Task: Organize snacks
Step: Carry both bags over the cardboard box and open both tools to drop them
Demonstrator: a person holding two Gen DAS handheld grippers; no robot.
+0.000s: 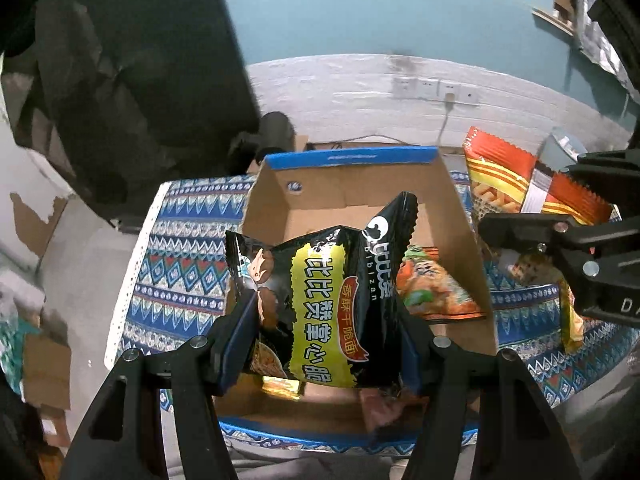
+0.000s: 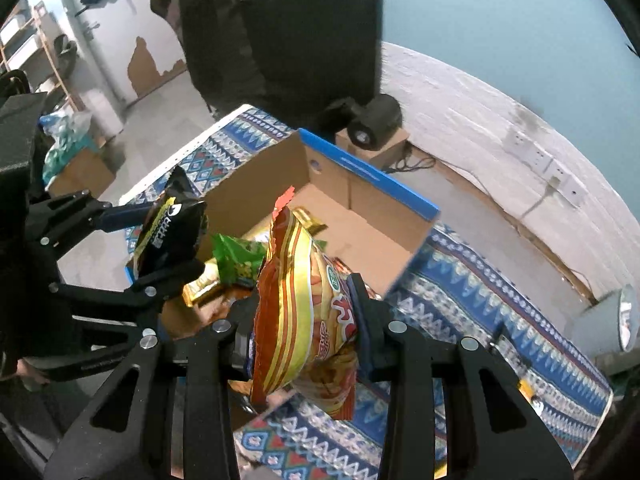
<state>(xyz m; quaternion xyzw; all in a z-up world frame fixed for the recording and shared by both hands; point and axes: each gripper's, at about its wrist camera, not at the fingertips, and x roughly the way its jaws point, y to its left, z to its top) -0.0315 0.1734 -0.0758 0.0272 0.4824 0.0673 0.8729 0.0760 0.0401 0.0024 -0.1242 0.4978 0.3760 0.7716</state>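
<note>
My left gripper is shut on a black and yellow snack bag and holds it above the open cardboard box with a blue rim. My right gripper is shut on an orange and gold snack bag, held over the box's near right corner. In the right wrist view the left gripper with the black bag is at the left. In the left wrist view the right gripper and its orange bag are at the right. Several snack packs lie inside the box.
The box stands on a blue patterned cloth over a table. A black chair back stands behind at the left. A white lamp is at the right. Wall sockets are on the white wall.
</note>
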